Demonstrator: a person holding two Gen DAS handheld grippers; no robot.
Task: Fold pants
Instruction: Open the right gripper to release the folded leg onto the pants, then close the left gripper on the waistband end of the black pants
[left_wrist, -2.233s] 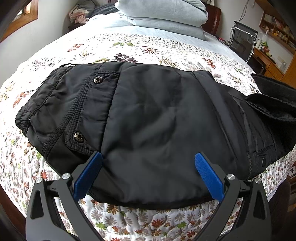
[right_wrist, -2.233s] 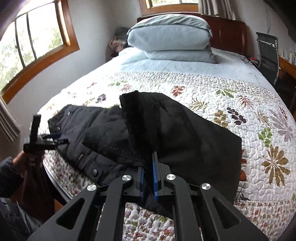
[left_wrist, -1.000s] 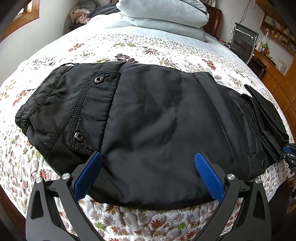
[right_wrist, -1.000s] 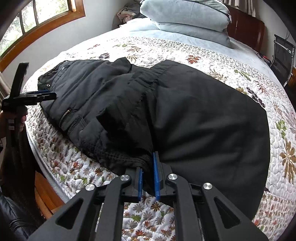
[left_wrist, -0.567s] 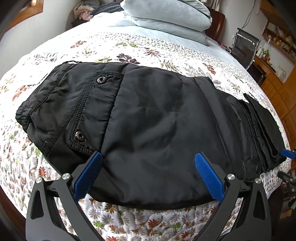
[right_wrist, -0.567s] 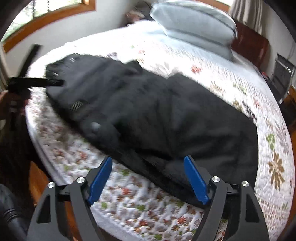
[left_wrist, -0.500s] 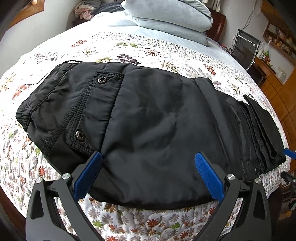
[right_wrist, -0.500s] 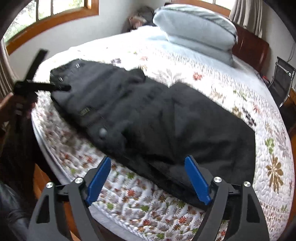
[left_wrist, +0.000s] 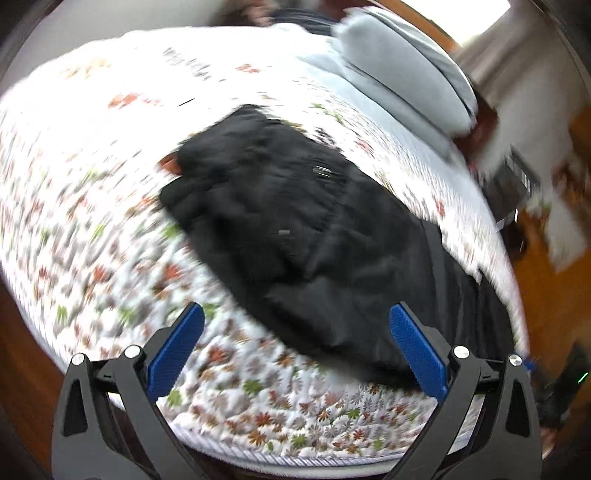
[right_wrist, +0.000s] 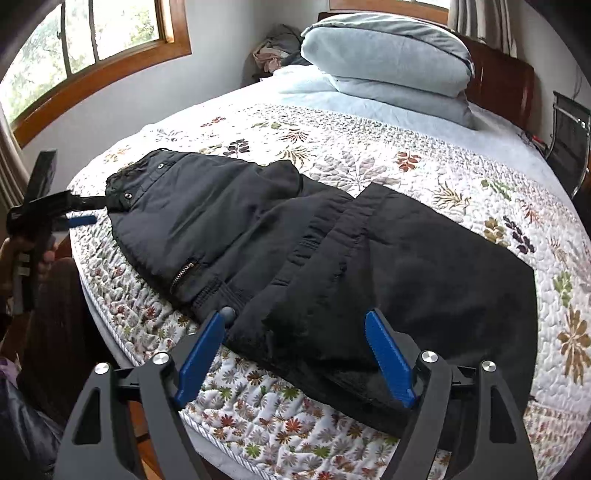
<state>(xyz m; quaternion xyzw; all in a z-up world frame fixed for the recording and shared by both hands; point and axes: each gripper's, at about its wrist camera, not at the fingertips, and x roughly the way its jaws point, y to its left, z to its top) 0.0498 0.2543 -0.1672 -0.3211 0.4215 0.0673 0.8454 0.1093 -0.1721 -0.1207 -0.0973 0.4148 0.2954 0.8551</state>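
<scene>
The black pants (right_wrist: 332, 258) lie folded on the floral quilt (right_wrist: 369, 155), waistband with snaps to the left and the folded-over leg to the right. My right gripper (right_wrist: 295, 317) hovers just off the near folded edge. Its jaws stand wide and are closing slightly, and the pads touch no cloth. The left wrist view is blurred: the pants (left_wrist: 314, 229) run diagonally, and my left gripper (left_wrist: 295, 310) is open over the quilt near their lower edge. In the right wrist view, the left gripper (right_wrist: 86, 211) is held by a hand beside the waistband.
Two grey pillows (right_wrist: 388, 62) are stacked at the dark wooden headboard. A heap of clothes (right_wrist: 273, 51) sits in the far corner and a black chair (right_wrist: 569, 147) stands to the right. The mattress edge (right_wrist: 229, 454) runs just below my fingers. A wood-framed window (right_wrist: 92, 44) is on the left.
My right gripper let go of the folded leg, opened wide and lifted back a little. The left gripper swung sideways and rolled, so the pants now lie diagonally in its blurred view.
</scene>
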